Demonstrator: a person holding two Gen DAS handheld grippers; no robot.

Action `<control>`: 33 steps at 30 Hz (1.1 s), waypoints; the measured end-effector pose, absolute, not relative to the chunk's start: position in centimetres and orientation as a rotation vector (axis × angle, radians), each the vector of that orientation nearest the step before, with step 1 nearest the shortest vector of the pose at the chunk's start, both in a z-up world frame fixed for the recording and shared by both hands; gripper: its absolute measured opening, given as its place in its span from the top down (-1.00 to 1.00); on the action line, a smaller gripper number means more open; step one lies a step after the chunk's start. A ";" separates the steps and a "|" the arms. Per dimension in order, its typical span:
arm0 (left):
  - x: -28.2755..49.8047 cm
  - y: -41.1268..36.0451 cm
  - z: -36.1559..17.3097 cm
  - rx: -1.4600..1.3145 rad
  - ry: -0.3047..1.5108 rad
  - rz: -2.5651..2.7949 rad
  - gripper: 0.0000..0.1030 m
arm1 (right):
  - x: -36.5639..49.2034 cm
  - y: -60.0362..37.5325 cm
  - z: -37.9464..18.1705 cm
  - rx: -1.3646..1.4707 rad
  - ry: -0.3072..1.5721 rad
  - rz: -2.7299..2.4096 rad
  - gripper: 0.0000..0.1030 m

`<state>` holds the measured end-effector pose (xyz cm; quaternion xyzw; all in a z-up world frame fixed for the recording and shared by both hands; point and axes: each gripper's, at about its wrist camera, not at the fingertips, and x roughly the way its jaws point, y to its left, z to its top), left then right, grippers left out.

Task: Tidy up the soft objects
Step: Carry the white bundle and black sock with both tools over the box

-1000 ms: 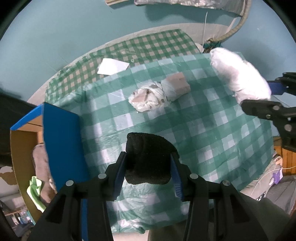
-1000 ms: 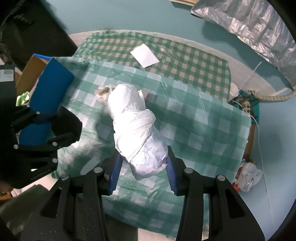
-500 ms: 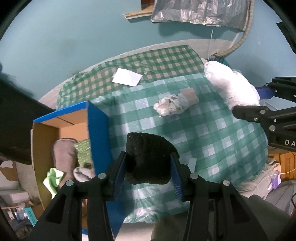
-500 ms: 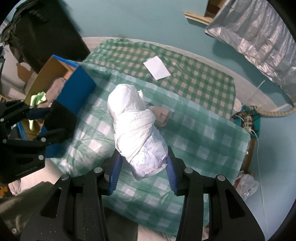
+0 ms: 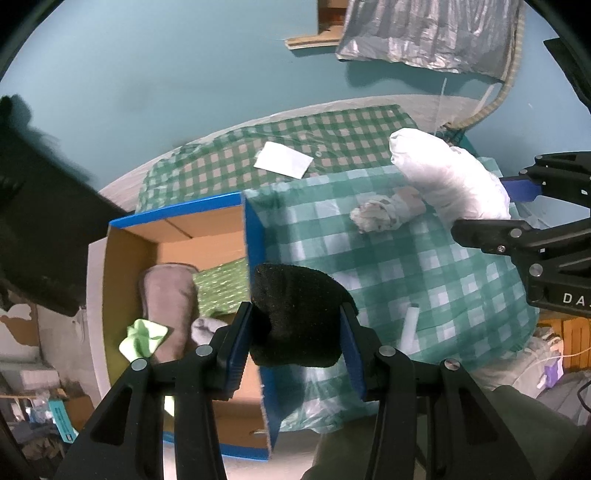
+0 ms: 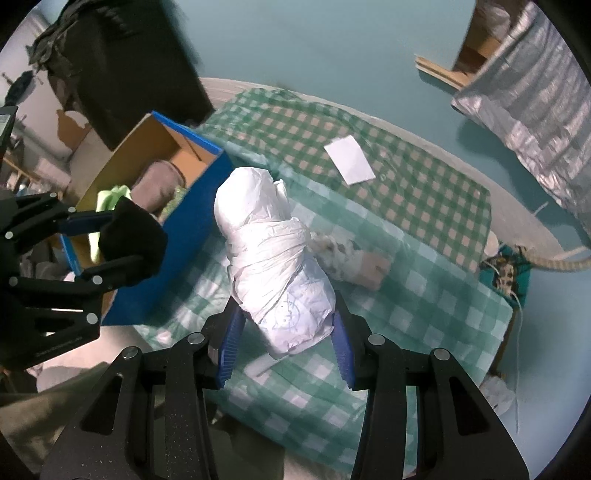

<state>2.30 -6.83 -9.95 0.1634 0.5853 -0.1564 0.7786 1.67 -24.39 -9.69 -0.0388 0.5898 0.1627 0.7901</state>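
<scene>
one box [image 5: 255, 236], blue outside, open top, holding one grey roll [image 5: 168, 295], one green patterned cloth [image 5: 221, 280], one lime rag [image 5: 142, 336] | left gripper [image 5: 295, 332] clamped on one black sponge [image 5: 295, 314], above box edge | one small bundle [image 5: 388, 214] lying on checked tablecloth [image 5: 424, 280] | right gripper [image 6: 286, 332] clamped on one white wrapped bundle [image 6: 273, 258], held above cloth | one paper slip [image 5: 284, 160] at far side

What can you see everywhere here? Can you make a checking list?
Surface: green checked plastic tablecloth.
Job's things: black fuzzy bundle in left gripper; white plastic-wrapped bundle in right gripper; small pale wrapped bundle lying on cloth; blue cardboard box holding soft items.
Clutter: white paper sheet.
Grippers: both shut on bundles.
Cables: thin white cords near table edge.
Surroundings: teal floor, silver foil sheet.
</scene>
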 end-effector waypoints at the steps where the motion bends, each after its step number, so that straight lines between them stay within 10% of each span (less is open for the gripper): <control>1: 2.3 -6.4 -9.9 0.349 1.266 -0.331 0.10 | 1.8 -24.0 -9.5 -0.089 1.268 0.357 0.15; 33: 3.0 7.8 -11.5 0.211 1.324 -0.092 0.10 | 5.3 -9.0 -9.6 -0.269 1.256 0.573 0.15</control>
